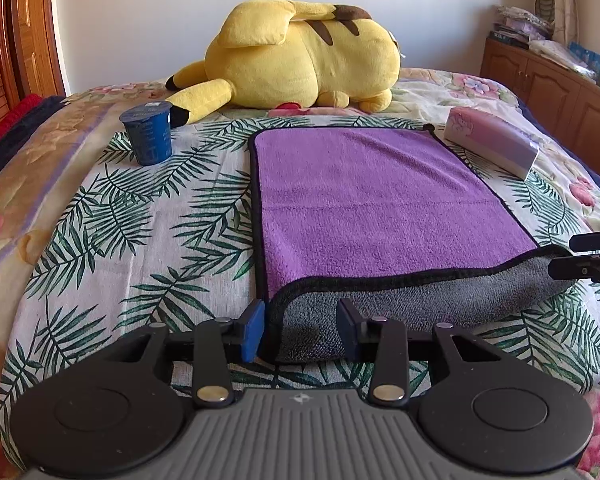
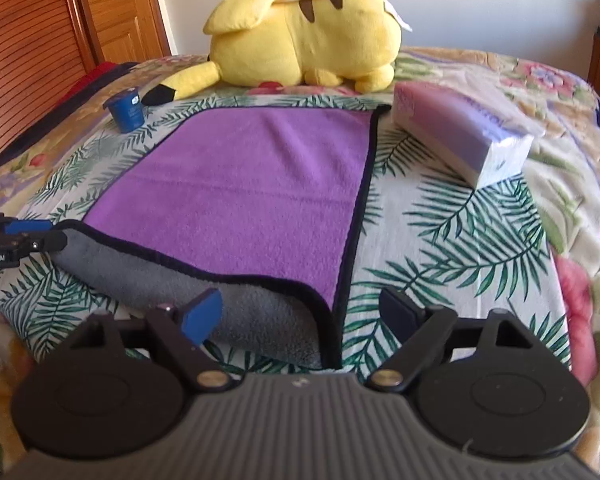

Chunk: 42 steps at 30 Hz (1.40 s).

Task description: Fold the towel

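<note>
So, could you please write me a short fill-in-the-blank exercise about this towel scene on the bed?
1. The top face of the towel is purple; its turned-over near edge shows a ____ underside.
2. The small blue cup stands to the ____ of the towel.
3. Both the left gripper and the right gripper have their jaws ____.
4. Beyond the towel's far edge lies a ____ plush toy.

Missing words: grey; left; open; yellow
</note>
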Each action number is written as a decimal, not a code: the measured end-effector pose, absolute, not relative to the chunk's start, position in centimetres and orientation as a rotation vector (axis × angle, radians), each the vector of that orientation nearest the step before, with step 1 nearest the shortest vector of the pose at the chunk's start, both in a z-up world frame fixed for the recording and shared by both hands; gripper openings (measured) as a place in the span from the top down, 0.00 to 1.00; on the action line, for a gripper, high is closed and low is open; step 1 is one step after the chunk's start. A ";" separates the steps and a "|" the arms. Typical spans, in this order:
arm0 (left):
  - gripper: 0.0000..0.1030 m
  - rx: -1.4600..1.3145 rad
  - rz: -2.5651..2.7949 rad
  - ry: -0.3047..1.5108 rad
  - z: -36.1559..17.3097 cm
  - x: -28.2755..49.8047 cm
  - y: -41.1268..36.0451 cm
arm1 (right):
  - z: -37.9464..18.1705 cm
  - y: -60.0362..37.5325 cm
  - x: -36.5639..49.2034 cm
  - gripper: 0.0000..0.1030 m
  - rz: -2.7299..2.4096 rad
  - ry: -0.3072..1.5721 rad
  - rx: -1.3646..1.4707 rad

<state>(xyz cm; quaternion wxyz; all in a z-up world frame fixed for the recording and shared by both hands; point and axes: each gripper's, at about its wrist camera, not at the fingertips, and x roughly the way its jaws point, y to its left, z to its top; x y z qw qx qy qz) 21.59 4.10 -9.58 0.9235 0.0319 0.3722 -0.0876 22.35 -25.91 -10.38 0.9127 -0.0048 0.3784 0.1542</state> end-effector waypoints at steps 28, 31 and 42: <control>1.00 0.068 -0.196 0.749 -9.7 21.2 3.9 | -10.3 -26.4 22.7 0.91 0.354 0.829 -0.035; 1.00 0.068 -0.201 0.741 -9.5 21.1 3.8 | -10.2 -26.3 22.6 0.96 0.365 0.820 -0.038; 1.00 0.058 -0.221 0.676 -7.9 20.7 3.6 | -9.4 -26.4 22.4 0.96 0.371 0.753 -0.033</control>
